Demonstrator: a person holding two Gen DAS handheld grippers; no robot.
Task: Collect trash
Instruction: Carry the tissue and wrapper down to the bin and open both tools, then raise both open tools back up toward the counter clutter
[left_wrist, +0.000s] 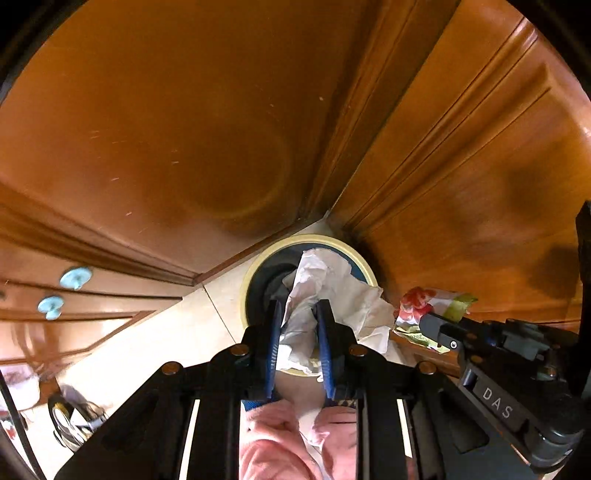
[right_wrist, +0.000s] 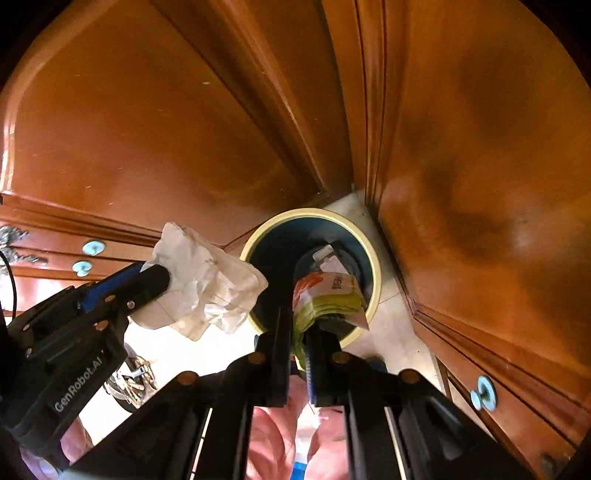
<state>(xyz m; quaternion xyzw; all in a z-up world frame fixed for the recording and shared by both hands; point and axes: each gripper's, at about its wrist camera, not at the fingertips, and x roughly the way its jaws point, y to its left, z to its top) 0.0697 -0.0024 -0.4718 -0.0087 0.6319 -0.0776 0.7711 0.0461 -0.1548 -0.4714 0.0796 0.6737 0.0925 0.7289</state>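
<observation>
Both views look steeply down into a corner where two brown wooden cabinet fronts (left_wrist: 166, 129) meet over a pale tiled floor (left_wrist: 177, 332).

A round bin (right_wrist: 376, 266) with a cream rim and dark blue inside stands on the floor, tucked right into that corner, just beside both wooden fronts.

Left hand-held gripper (left_wrist: 298, 321): jaws clenched on a crumpled white paper (left_wrist: 332, 291). The paper bulges out past the blue-lined fingers (left_wrist: 325, 339). In the left wrist view it hangs over the bin's opening; in the right wrist view the same paper (right_wrist: 207, 284) sits at the bin's left rim, overlapping it.

Right hand-held gripper (right_wrist: 298, 325): jaws clenched on a snack wrapper (right_wrist: 328, 295), white with orange-red and yellow-green print. In the right wrist view the wrapper hangs over the bin's mouth. From the left wrist view the wrapper (left_wrist: 424, 306) shows at the right of the bin, pinched at the black fingertips.

The two grippers are near each other, side by side, both pointing down at the bin.

Pale blue knobs (left_wrist: 75, 277) on the drawer fronts at left; one more (right_wrist: 484, 397) on the right-hand front. A pink sleeve (left_wrist: 273, 443) shows behind the gripper mounts. A blurred metal object (right_wrist: 133, 380) lies on the floor at lower left; cannot tell what it is.
</observation>
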